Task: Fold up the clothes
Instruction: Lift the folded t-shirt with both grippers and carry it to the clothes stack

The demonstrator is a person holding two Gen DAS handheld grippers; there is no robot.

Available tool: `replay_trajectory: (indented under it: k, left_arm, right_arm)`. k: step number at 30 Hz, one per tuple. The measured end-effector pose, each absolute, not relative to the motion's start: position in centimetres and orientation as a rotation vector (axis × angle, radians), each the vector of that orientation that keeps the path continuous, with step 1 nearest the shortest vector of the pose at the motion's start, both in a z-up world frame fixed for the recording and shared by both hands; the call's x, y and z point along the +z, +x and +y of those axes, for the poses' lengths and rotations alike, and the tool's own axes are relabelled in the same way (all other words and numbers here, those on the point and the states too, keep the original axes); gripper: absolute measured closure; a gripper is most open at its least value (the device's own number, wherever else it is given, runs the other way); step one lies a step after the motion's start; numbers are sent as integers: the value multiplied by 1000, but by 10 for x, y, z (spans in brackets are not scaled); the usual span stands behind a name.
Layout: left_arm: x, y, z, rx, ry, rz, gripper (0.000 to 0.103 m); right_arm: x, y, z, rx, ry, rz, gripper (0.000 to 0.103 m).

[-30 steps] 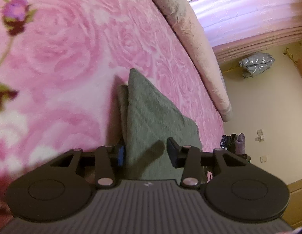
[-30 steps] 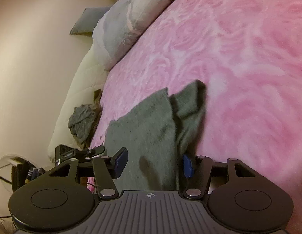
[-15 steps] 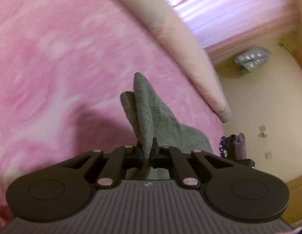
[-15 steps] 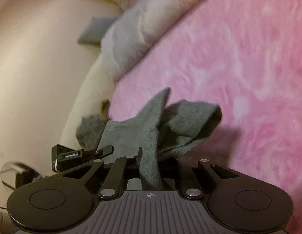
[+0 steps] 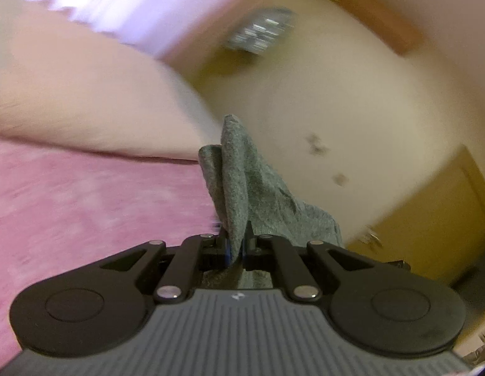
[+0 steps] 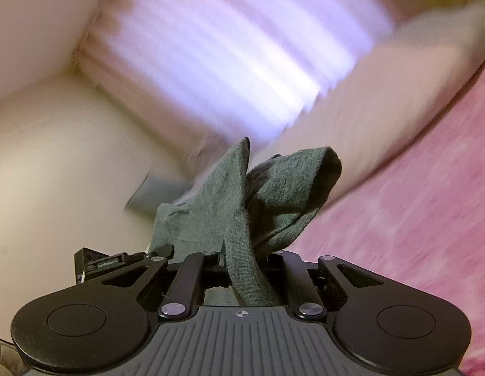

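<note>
A grey-green knit garment [image 5: 242,185] is pinched in my left gripper [image 5: 235,244], which is shut on one folded edge; the cloth stands up past the fingers and drapes off to the right. The same grey-green garment [image 6: 242,206] is clamped in my right gripper [image 6: 242,260], shut on another edge, with a bunched fold [image 6: 299,188] bulging to the right of the fingers. Both views are tilted up and blurred, and the garment hangs clear above the pink bedspread [image 5: 86,206].
The pink rose-patterned bedspread [image 6: 414,228] lies below. A long beige bolster [image 5: 86,109] runs along the bed's far edge. Behind it hang bright pleated curtains [image 6: 226,53]. A cream wall [image 5: 352,119] and yellow wooden furniture [image 5: 430,216] stand to the right.
Both grippers went from open over the flat garment to shut on its edges, then lifted it off the bed. The views swung upward toward the curtains and wall.
</note>
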State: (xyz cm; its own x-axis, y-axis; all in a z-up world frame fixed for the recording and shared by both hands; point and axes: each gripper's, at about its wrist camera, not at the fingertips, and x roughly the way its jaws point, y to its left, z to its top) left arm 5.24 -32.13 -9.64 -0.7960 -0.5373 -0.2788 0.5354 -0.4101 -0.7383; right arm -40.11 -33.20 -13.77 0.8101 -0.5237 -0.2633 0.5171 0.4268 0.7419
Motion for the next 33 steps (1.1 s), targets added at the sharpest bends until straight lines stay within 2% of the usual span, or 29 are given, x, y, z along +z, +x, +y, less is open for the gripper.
replay_trajectory:
  k: [3, 8, 15, 18, 23, 33]
  left_arm:
    - [-76, -22, -356, -2353, 33, 1146, 100]
    - [-75, -162, -409, -2508, 105, 1203, 100]
    - [-125, -338, -479, -2523, 150, 1289, 100]
    - [-149, -403, -516, -2480, 169, 1328, 100]
    - [-167, -471, -576, -2424, 215, 1330, 100]
    - [-211, -552, -678, -2286, 429, 1404, 100]
  right_arm:
    - [-103, -454, -313, -783, 869, -72, 93]
    - [-112, -546, -324, -922, 858, -121, 93]
    - [-127, -676, -344, -1111, 843, -189, 93]
    - [-154, -735, -388, -1146, 898, -197, 93]
    - [-179, -819, -446, -1150, 959, -199, 93]
    - [-237, -907, -566, -1112, 1124, -135, 93]
